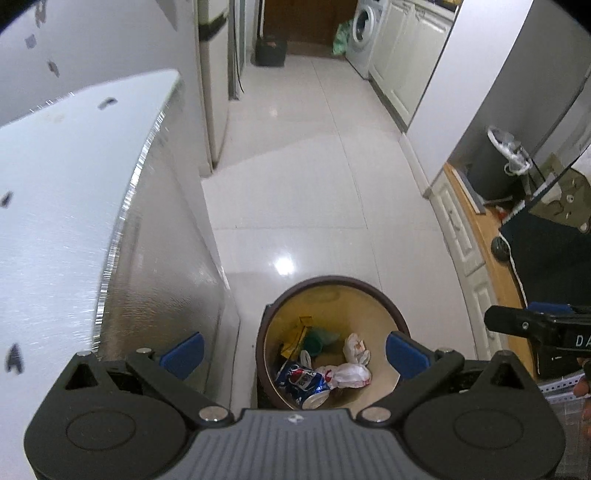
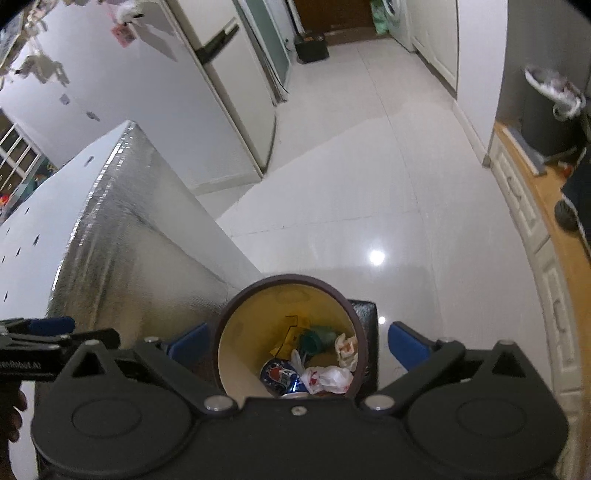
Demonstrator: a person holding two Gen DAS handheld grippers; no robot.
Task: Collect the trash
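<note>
A round brown trash bin [image 1: 384,299] with a yellow inside stands on the white floor below both grippers; it also shows in the right wrist view [image 2: 236,295]. Inside lie a crushed blue Pepsi can [image 1: 304,380], crumpled white wrappers [image 1: 349,373], a green scrap [image 1: 317,341] and a yellow wrapper [image 1: 301,328]. The can [image 2: 279,374] and white wrappers [image 2: 327,378] show in the right wrist view too. My left gripper [image 1: 294,352] is open and empty above the bin. My right gripper [image 2: 295,345] is open and empty above the bin.
A silver foil-covered box [image 1: 155,258] stands left of the bin, touching or nearly so. A fridge [image 2: 229,92] stands beyond it. A wooden-topped white cabinet [image 1: 476,236] runs along the right. A washing machine [image 1: 364,33] and a dark box [image 1: 270,52] stand at the far end.
</note>
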